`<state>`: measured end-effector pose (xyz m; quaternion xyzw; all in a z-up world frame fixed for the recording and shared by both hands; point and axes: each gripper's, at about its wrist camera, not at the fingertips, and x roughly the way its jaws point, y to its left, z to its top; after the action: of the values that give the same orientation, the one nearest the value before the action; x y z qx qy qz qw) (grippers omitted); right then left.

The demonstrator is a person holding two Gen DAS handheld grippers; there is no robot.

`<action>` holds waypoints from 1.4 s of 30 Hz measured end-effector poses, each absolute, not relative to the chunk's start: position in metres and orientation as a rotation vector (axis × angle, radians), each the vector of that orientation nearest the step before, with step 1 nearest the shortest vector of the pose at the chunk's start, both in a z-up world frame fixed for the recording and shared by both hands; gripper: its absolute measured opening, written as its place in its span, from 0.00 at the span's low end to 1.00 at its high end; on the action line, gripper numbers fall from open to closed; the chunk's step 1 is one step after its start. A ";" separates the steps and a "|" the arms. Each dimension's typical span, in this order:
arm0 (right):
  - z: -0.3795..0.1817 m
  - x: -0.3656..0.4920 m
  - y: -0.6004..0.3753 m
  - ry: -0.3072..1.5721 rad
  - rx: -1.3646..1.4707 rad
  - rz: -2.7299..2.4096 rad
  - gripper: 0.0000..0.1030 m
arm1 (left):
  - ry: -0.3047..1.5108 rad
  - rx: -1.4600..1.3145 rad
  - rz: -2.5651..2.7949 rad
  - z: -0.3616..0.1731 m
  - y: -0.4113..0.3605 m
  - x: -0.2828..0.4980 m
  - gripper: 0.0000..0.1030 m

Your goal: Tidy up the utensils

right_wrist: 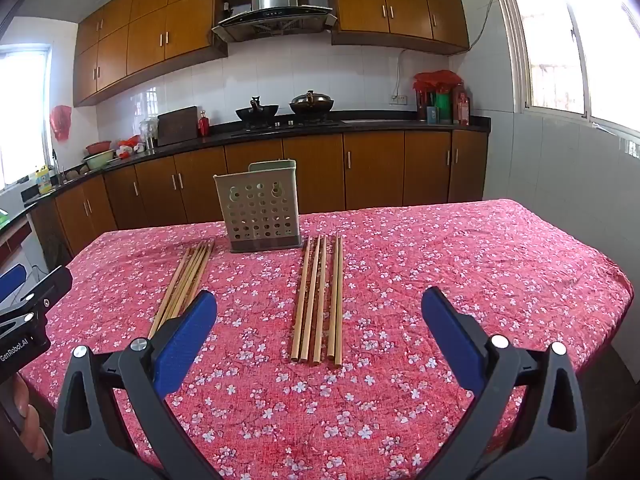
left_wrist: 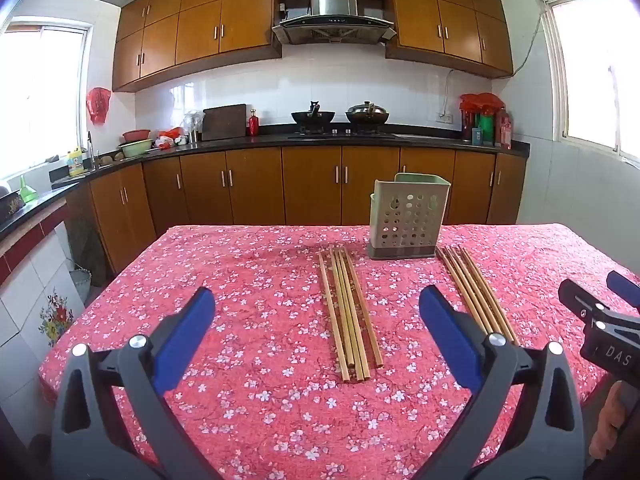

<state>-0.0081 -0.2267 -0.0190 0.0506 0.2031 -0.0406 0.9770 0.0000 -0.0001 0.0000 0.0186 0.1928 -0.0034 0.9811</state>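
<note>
Two bundles of bamboo chopsticks lie on the red floral tablecloth. The left bundle [left_wrist: 350, 312] [right_wrist: 182, 284] lies ahead of my left gripper [left_wrist: 316, 300], which stands open above the cloth with nothing between its blue pads. The right bundle [left_wrist: 476, 292] [right_wrist: 320, 300] lies ahead of my right gripper [right_wrist: 318, 300], also open and holding nothing. A pale green perforated utensil holder [left_wrist: 408, 218] [right_wrist: 260, 208] stands upright behind and between the two bundles. The right gripper's body [left_wrist: 600, 316] shows at the right edge of the left wrist view; the left gripper's body [right_wrist: 28, 312] shows at the left edge of the right wrist view.
The table [left_wrist: 240, 360] [right_wrist: 480, 280] ends at a far edge just behind the holder. Beyond it runs a kitchen counter [left_wrist: 320, 138] with woks, bottles and bowls. A person's fingers [right_wrist: 24, 408] grip the left tool.
</note>
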 end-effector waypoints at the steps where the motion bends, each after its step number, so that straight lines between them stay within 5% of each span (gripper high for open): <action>1: -0.019 -0.008 -0.227 0.408 0.103 -0.081 0.98 | 0.389 0.036 -0.007 0.000 0.000 0.000 0.96; 42: -0.020 -0.007 -0.227 0.412 0.101 -0.082 0.98 | 0.390 0.031 -0.007 0.001 0.001 -0.001 0.96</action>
<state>-0.0074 -0.2271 -0.0199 0.0499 0.2044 -0.0409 0.9768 -0.0008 0.0006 0.0005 0.0156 0.1939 -0.0036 0.9809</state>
